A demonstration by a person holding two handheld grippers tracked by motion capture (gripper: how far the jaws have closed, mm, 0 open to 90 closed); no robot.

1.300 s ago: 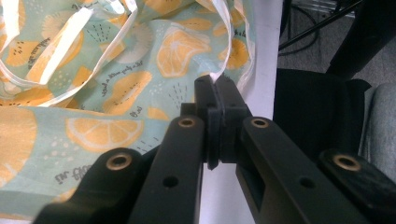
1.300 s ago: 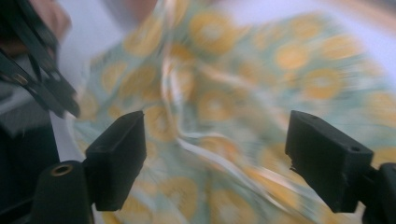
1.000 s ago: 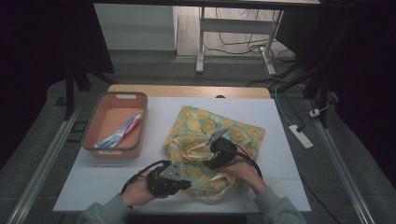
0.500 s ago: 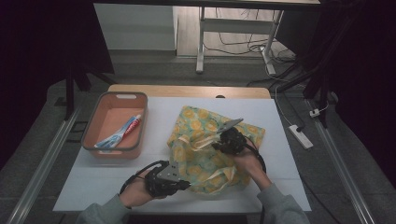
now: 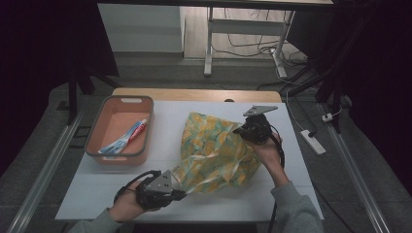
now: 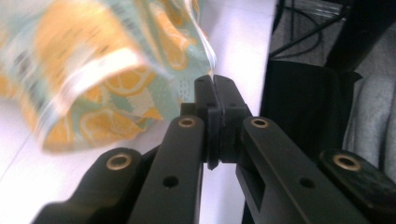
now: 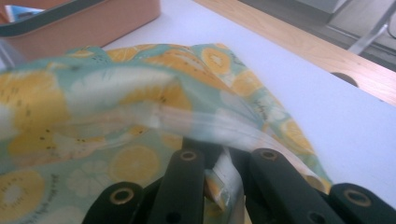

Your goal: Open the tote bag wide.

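The left gripper (image 5: 179, 194) pinches the bag (image 5: 216, 153) rim; the right gripper (image 5: 243, 130), its jaws just closed, clamps the rim opposite. The bag hangs stretched between them. Pulling harder could slip the thin edge free.

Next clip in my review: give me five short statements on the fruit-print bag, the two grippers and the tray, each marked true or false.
1. The left gripper is shut on the fruit-print bag. True; its jaws pinch the bag's near edge.
2. The right gripper hangs open above the bag. False; it is shut on the bag's pale strap.
3. The orange tray holds a toothpaste tube. True.
4. The bag lies inside the tray. False; it is on the white table, to the right of the tray in the high view.
5. Both grippers hold the same bag. True.
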